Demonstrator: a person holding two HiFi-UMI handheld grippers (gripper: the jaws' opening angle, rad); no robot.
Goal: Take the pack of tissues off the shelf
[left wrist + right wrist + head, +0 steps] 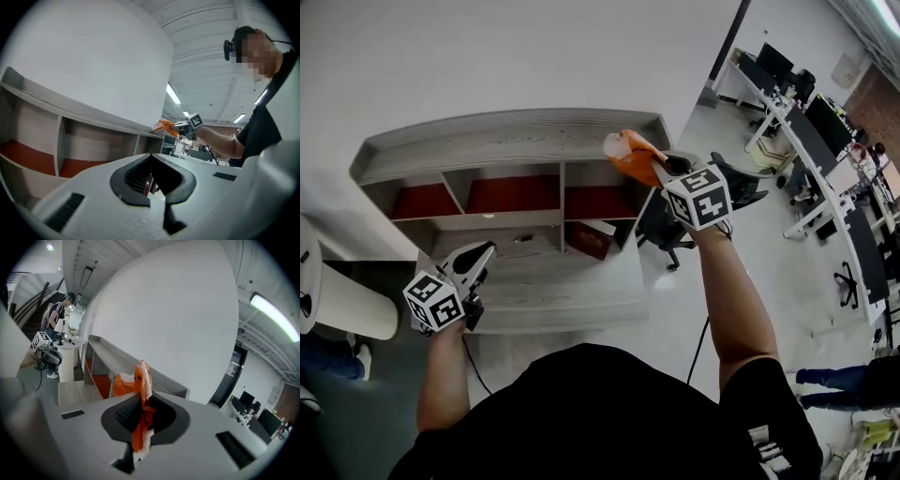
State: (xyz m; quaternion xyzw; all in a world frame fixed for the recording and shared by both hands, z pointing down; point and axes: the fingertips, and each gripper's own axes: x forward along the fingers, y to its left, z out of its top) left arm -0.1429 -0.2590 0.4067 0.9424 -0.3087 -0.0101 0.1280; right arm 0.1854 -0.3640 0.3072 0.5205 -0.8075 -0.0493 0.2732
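The pack of tissues [633, 156], crumpled orange and white, is off the grey wooden shelf unit [511, 141], just above its top right corner. My right gripper [659, 169] is shut on it; in the right gripper view the pack [139, 399] is pinched between the jaws of that gripper [140, 427] and sticks up past them. Low at the left, my left gripper [478, 255] hangs in front of the shelf's lower step, shut and empty. The left gripper view shows its closed jaws [157, 197], with the pack [165, 126] and right gripper [182, 124] beyond.
The shelf has three compartments with red backs [511, 192]. A white round stand [337, 300] is at the left. A black office chair [670, 230] stands right of the shelf, with desks and monitors [820, 150] further right. A person [58, 317] stands in the background.
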